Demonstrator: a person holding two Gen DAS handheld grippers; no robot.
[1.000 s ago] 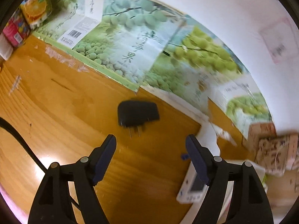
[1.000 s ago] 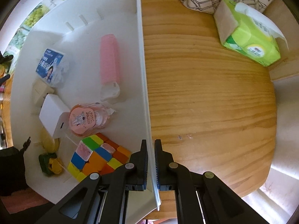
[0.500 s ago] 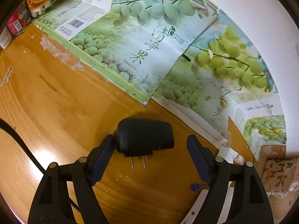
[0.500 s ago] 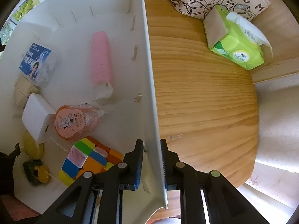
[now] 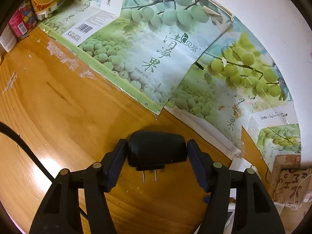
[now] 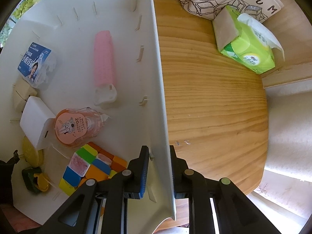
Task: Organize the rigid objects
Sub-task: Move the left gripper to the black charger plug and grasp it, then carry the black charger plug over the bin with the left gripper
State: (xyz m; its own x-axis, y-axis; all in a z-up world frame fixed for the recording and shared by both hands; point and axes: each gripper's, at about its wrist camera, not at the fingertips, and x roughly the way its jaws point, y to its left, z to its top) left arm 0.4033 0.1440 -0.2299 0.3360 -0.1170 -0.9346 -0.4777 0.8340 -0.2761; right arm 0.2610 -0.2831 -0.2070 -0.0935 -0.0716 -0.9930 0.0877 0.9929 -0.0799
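The left gripper (image 5: 157, 152) has just squeezed in on the black plug adapter (image 5: 157, 149), prongs toward 6 o'clock. The right gripper (image 6: 158, 167) has just opened a little; the white bin wall (image 6: 156, 89) stands loose between.

Open wooden tabletop (image 5: 58, 117) across the left and centre of the left wrist frame, crossed by a black cable (image 5: 23, 146) at lower left and walled by printed cardboard (image 5: 156, 58) above. In the right wrist frame, bare wood right of the white bin wall (image 6: 159, 78); tissue pack (image 6: 247, 44) blocking upper right, bin floor crowded at lower left.

Home, wooden table (image 6: 214, 97), tissue pack (image 6: 247, 44)
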